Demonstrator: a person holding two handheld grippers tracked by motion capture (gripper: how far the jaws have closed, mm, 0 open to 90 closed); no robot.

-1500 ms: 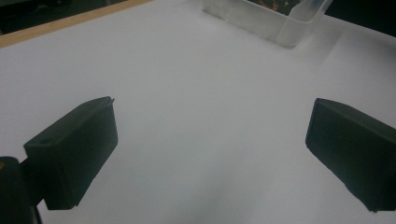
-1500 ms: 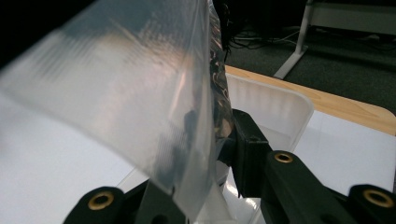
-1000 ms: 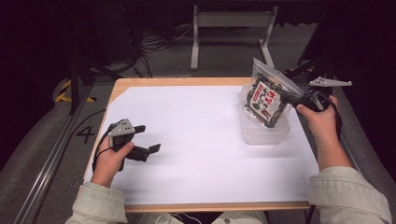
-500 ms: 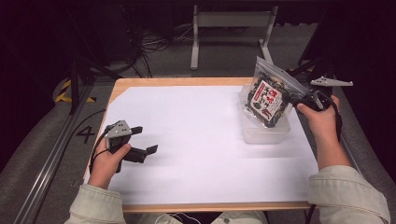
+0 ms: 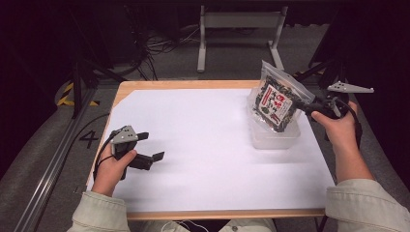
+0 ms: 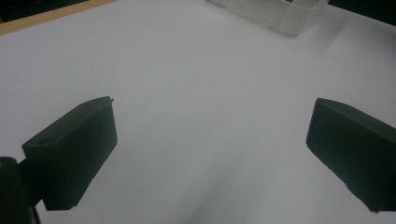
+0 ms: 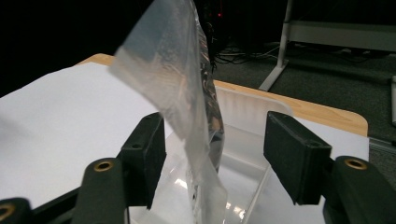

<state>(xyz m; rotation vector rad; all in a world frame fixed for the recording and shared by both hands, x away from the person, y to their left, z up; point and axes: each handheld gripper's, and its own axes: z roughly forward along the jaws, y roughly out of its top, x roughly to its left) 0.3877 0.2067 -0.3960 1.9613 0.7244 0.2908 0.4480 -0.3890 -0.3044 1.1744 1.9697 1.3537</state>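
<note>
Idleness at the left: left fingers (image 5: 157, 156) parted wide, nothing between them, held low over bare white desk (image 5: 203, 145), with the clear tub (image 6: 280, 14) well ahead of their tips.

Farther right, ahead of the right fingers (image 7: 144, 154): the same tub (image 5: 273, 137), and standing in it a clear bag (image 5: 275, 99) with a printed packet inside. Lower end seemingly down inside the tub, upper part tilted up and back toward the right hand.

Right fingers just been opening, now clearly apart. Bag's loose upper edge (image 7: 173, 70) between them, close against the left-hand finger in the right gripper view, well clear of the other. No squeeze on it from either pad, so no grip; probably a release in progress.

Risks from here, as a judgement:
- Tipping: a tall, light bag in a shallow tub, unsupported once let go, could lean over the rim and spill onto the desk.
- Dragging: film clinging to or snagged on the near finger, then pulled back out on withdrawal, perhaps taking the tub along.
- Knocking: a sideways retreat, catching the raised flap and toppling it.

Safest: wider opening first, then a straight pull back.
</note>
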